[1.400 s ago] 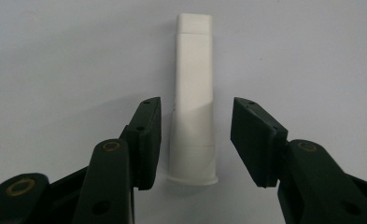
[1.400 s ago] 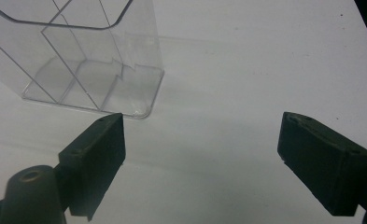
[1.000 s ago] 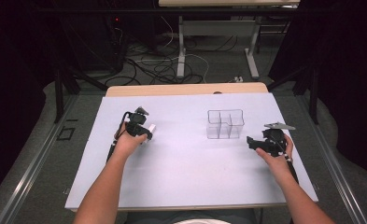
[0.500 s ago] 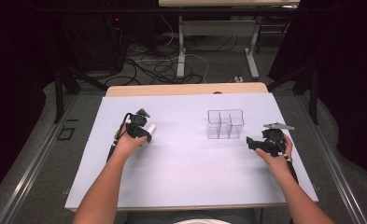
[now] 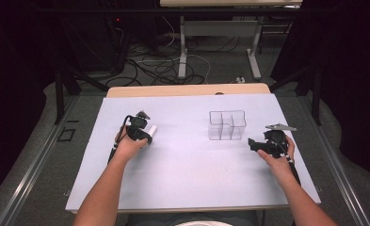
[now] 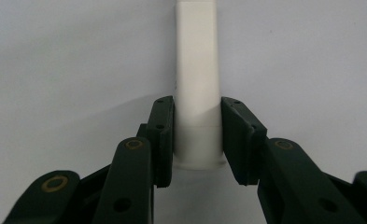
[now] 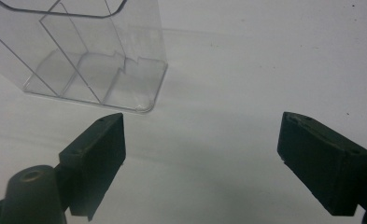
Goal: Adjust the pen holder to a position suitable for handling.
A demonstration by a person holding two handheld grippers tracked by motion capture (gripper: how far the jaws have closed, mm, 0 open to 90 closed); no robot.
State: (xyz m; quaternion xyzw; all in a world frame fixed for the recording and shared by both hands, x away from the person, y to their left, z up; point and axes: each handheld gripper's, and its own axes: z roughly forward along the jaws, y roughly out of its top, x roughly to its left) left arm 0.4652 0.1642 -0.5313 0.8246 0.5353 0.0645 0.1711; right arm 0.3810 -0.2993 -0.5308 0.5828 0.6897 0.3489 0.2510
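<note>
— Reaching forward, my left gripper [image 6: 197,140] has just been closing; it's clamped on the smooth white rectangular tube [image 6: 197,88], lying on the counter [image 5: 182,160] at nine o'clock.
— Right gripper [image 7: 202,149]?
— Jaws apart, at three o'clock beside the clear plastic organizer [image 7: 95,56].

The clear organiser's [image 7: 85,56] top and left side are cut off by the right gripper view's edge.

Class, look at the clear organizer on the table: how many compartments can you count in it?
3. The clear organizer has one long compartment on its left side in the high view and two smaller ones on its right side, one behind the other. All look empty; the clear walls make the dividers faint.
</note>
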